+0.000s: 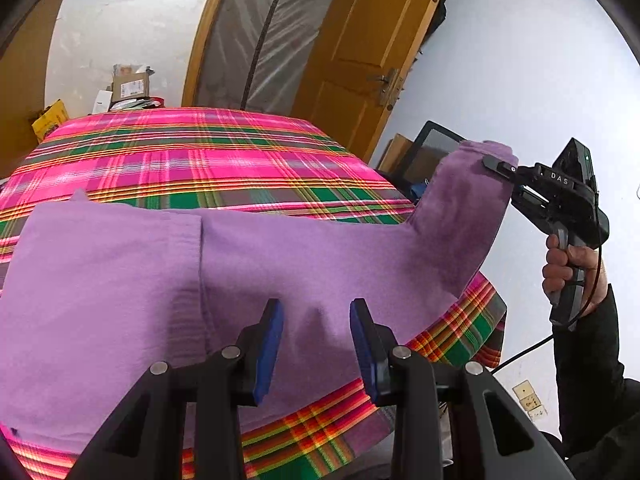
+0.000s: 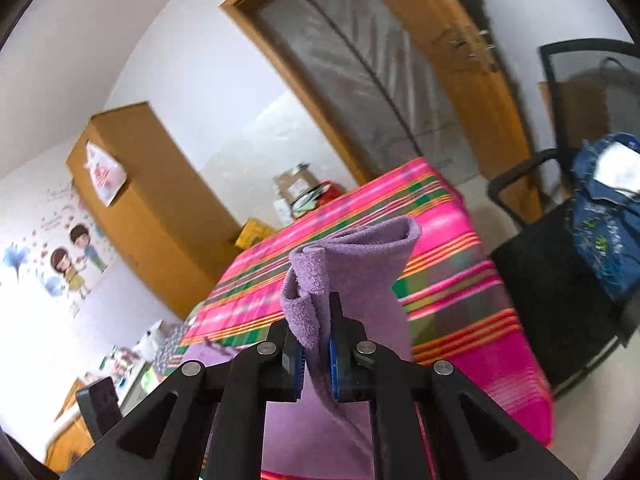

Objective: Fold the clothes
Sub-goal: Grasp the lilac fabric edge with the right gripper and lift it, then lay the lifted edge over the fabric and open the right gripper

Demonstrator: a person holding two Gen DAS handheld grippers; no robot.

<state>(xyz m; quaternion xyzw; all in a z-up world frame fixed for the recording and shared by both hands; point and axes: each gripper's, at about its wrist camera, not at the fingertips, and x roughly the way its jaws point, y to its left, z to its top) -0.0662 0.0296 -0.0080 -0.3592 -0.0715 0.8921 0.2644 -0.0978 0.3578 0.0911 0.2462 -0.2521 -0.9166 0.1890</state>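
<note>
A purple sweater point(image 1: 248, 264) lies spread on a table under a pink plaid cloth point(image 1: 192, 152). My left gripper point(image 1: 317, 344) hovers open just above the sweater's near part, blue pads apart, nothing between them. My right gripper point(image 1: 506, 172), held by a hand point(image 1: 564, 264) at the right, is shut on the sweater's sleeve end and holds it lifted above the table edge. In the right wrist view the purple sleeve point(image 2: 360, 264) bunches up between the right gripper's point(image 2: 318, 364) blue pads.
A wooden door point(image 1: 360, 52) and plastic-covered doorway stand behind the table. Boxes point(image 1: 132, 84) crowd the far left corner. A black chair point(image 2: 560, 280) with a denim garment point(image 2: 604, 216) sits right of the table. A wooden cabinet point(image 2: 144, 208) stands against the left wall.
</note>
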